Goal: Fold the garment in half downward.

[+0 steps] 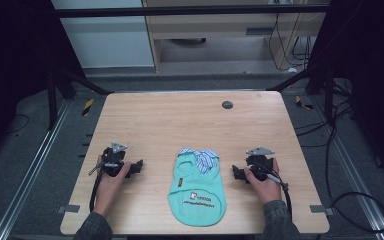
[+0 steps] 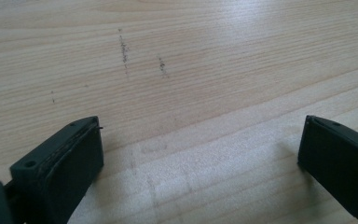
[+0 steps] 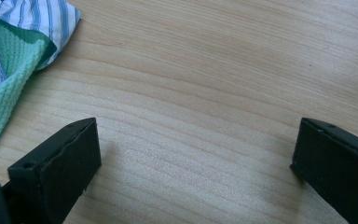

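Observation:
A small mint-green garment (image 1: 197, 189) with a blue-striped collar (image 1: 204, 157) and a printed logo lies flat on the wooden table (image 1: 180, 122), near the front middle. My left gripper (image 1: 139, 167) rests on the table to the garment's left, held by a hand, jaws wide open over bare wood (image 2: 200, 140). To the garment's right my right gripper (image 1: 236, 173) also rests on the table, open and empty (image 3: 196, 154). In the right gripper view the garment's striped collar (image 3: 32, 18) and green knit (image 3: 0, 93) lie at the upper left, apart from the jaws.
A dark round cap (image 1: 227, 104) sits in the table near its far edge. Black frame bars (image 1: 190, 10) and cables (image 1: 340, 125) surround the table. Faint pencil-like marks (image 2: 123, 49) show on the wood ahead of the left gripper.

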{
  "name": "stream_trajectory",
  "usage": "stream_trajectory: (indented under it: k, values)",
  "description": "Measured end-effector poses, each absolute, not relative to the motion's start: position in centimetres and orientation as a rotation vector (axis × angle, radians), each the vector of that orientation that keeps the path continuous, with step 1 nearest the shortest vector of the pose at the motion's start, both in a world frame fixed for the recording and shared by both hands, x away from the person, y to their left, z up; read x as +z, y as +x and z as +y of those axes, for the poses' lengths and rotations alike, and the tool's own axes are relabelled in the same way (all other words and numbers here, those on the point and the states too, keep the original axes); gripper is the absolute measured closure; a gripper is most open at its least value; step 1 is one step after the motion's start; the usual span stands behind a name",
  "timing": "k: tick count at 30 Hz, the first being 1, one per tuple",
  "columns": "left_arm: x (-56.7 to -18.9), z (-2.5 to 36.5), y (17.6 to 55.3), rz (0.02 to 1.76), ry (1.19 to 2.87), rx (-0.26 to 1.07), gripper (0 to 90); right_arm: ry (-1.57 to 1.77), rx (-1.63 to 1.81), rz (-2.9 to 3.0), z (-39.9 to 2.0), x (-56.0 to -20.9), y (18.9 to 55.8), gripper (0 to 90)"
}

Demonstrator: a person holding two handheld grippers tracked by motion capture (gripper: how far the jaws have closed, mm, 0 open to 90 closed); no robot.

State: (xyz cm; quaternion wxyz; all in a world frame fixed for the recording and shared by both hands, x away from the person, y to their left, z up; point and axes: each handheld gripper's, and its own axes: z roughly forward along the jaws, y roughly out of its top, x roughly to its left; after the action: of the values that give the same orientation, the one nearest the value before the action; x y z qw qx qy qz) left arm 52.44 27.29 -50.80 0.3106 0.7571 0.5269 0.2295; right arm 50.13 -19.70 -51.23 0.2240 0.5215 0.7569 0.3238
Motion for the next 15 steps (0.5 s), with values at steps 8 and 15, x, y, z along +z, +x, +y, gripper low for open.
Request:
stream_trajectory:
  k: [8,15]
  values:
    - [-50.8,27.2,50.9,1.341,2.026,0.59,0.2,1.44,0.894,2.092,-19.7,-51.2,50.1,0.9]
    - [-50.3,27.0,50.6,1.243,2.098,0.601,5.5,1.426,0.903,2.107,-19.7,-51.2,50.4,0.3]
